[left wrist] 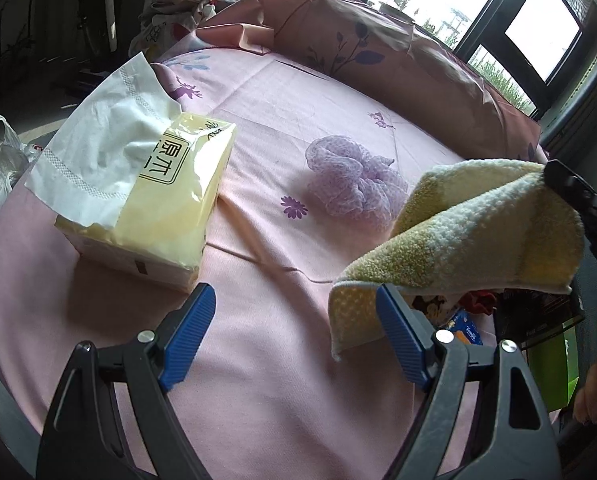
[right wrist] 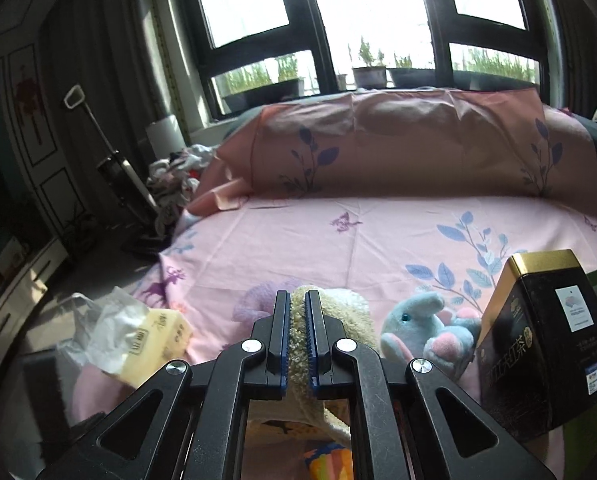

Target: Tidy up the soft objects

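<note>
Pink floral bed point(left wrist: 282, 120): tissue pack point(left wrist: 166, 208) with tissue sticking out, purple mesh puff point(left wrist: 350, 184). Right gripper point(right wrist: 298, 320) jaws clamped on yellow towel point(left wrist: 478, 232); left gripper point(left wrist: 294, 320) jaws apart, empty.

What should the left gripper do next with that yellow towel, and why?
Probably close the open left gripper on the yellow towel's drooping lower corner: the right gripper pinches only one edge, and the loose end hangs beside the left jaws.

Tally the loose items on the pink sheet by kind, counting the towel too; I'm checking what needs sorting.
Towel: 1, clamped in the right tool
Mesh bath puff: 1
Plush toy: 1
Tissue pack: 1
Tea tin: 1
Total: 5
</note>
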The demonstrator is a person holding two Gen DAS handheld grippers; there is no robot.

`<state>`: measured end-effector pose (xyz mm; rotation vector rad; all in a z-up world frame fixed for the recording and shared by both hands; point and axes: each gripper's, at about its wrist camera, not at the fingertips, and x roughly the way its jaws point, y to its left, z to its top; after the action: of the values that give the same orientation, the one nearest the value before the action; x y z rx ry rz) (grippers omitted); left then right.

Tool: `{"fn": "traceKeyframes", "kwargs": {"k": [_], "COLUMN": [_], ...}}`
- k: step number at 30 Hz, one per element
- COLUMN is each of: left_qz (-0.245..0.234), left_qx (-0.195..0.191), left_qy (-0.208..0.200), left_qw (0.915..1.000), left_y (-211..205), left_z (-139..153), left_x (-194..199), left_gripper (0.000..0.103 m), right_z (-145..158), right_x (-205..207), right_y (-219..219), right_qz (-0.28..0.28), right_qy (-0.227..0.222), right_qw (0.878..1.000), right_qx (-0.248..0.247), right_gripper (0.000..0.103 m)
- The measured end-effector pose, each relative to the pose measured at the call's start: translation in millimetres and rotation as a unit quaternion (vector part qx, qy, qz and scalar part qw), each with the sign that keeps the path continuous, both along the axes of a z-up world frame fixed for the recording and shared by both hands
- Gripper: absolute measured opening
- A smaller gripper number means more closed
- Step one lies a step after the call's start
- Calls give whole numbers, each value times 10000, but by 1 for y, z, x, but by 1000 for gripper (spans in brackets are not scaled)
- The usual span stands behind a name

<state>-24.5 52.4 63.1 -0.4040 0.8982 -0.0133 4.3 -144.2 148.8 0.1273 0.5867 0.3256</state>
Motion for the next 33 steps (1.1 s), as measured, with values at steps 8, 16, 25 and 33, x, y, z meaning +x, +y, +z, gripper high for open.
{"fn": "traceKeyframes", "kwargs": {"k": [8,16,25,33], "left_qz": [612,900,665,915], "left_qx": [-306,-539,-608,-643], "left_qy": [-96,-226,-221,-206], "left_qw": [9976,9942,9957,9935], "left_y": [35,59,55,69], "left_z": [7,13,13,11], "left_x": [-9,-16,-13,-17], "left_gripper": [81,81,81,81], "right_z": [13,47,61,-3], "right_x": [-39,-66,-84,-31], "right_y": [19,10,-1,39], "right_qz": [929,881,584,1260], "right_qy": [-168,-1001,-1215,376], "right_qw": [9939,9852,9878,9873], "right_qx": [571,1074,778,893], "right_gripper": [8,8,8,8]}}
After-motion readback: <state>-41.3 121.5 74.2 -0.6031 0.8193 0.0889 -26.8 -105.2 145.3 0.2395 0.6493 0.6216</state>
